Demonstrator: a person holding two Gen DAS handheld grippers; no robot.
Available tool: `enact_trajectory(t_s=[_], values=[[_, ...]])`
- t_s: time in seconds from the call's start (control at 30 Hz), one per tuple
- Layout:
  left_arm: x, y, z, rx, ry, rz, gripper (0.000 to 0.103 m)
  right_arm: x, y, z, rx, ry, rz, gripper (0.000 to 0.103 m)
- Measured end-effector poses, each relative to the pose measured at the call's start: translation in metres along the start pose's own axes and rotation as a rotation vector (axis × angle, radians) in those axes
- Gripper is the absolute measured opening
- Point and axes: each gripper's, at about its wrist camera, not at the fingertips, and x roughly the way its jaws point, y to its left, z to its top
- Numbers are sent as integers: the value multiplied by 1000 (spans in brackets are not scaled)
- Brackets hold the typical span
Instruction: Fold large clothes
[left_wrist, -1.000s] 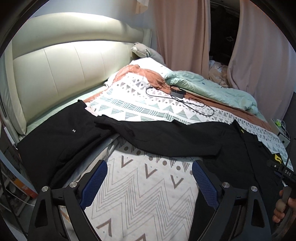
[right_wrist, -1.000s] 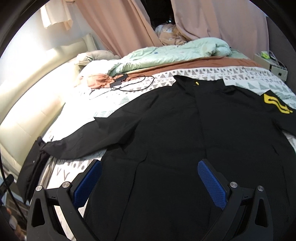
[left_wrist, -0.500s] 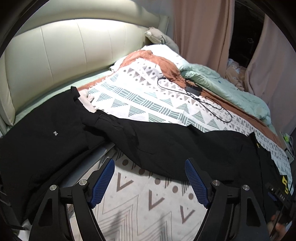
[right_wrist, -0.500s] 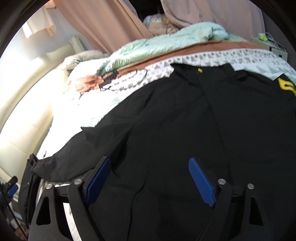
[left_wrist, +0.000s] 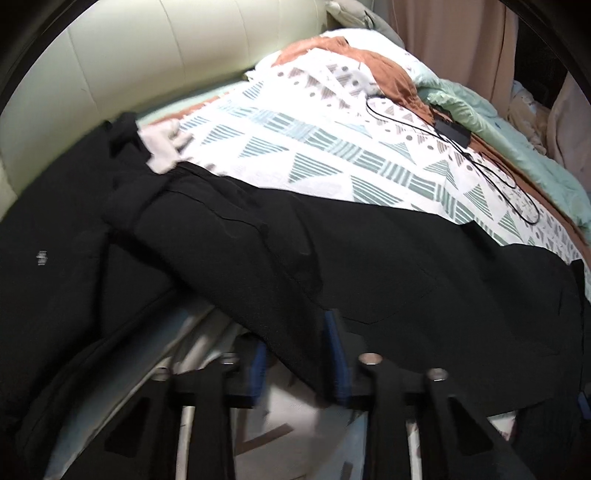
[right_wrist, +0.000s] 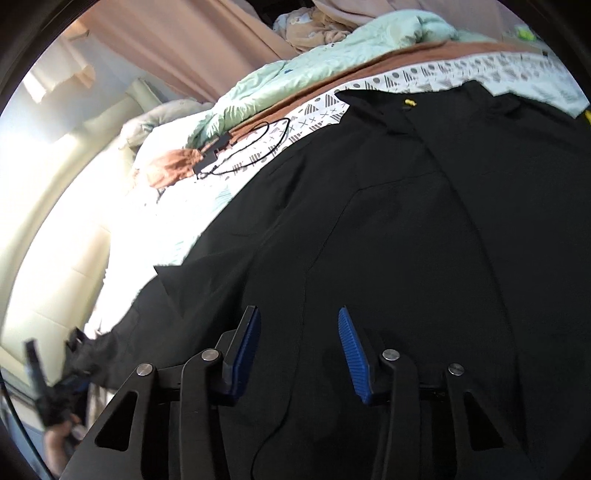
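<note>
A large black jacket (right_wrist: 406, 221) lies spread flat on the patterned bedspread (left_wrist: 314, 155), collar towards the far side. Its long left sleeve (left_wrist: 240, 251) stretches across the left wrist view. My left gripper (left_wrist: 295, 362) sits low at the sleeve's near edge, its blue pads half closed with the sleeve cloth between them. My right gripper (right_wrist: 299, 350) hovers just over the jacket's body, its blue pads partly closed with a clear gap and nothing between them. The left gripper also shows at the far left of the right wrist view (right_wrist: 55, 384).
A second black garment (left_wrist: 55, 258) lies at the left by the cream headboard (left_wrist: 129, 55). A black charger and cable (left_wrist: 454, 133) lie on the bedspread. A mint quilt (right_wrist: 332, 59) is heaped at the far side. Pink curtains (right_wrist: 184, 40) hang behind.
Both grippers have moved forward and down towards the jacket and narrowed their jaws. The left one has reached the sleeve's edge, with cloth now between its pads.
</note>
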Motion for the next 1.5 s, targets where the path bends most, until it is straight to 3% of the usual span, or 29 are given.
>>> enact_trajectory(t_s=[0.1,0.4,0.73,0.83,0.9,1.0,1.07,1.23,1.5], values=[[-12,-8,8,29,-45,-22,5,9,-5,6,48,6,74,33],[-87,-43,52,115,-219,-109,1,50,-6,14,200,79,273,32],[-178,-120,79,256,-375,-244,1,111,9,18,259,149,348,32],[-198,-147,78,304,-399,-274,1,124,14,21,235,179,300,32],[-209,-160,77,329,-415,-297,1,128,12,23,239,183,312,34],[-228,-183,76,346,-431,-340,1,123,4,26,297,198,365,48],[-241,-197,74,361,-442,-367,1,109,0,30,310,172,361,64],[-270,-238,62,419,-469,-418,1,62,-19,37,348,104,352,65],[-289,-306,34,478,-433,-514,1,-33,-42,37,351,3,219,65]])
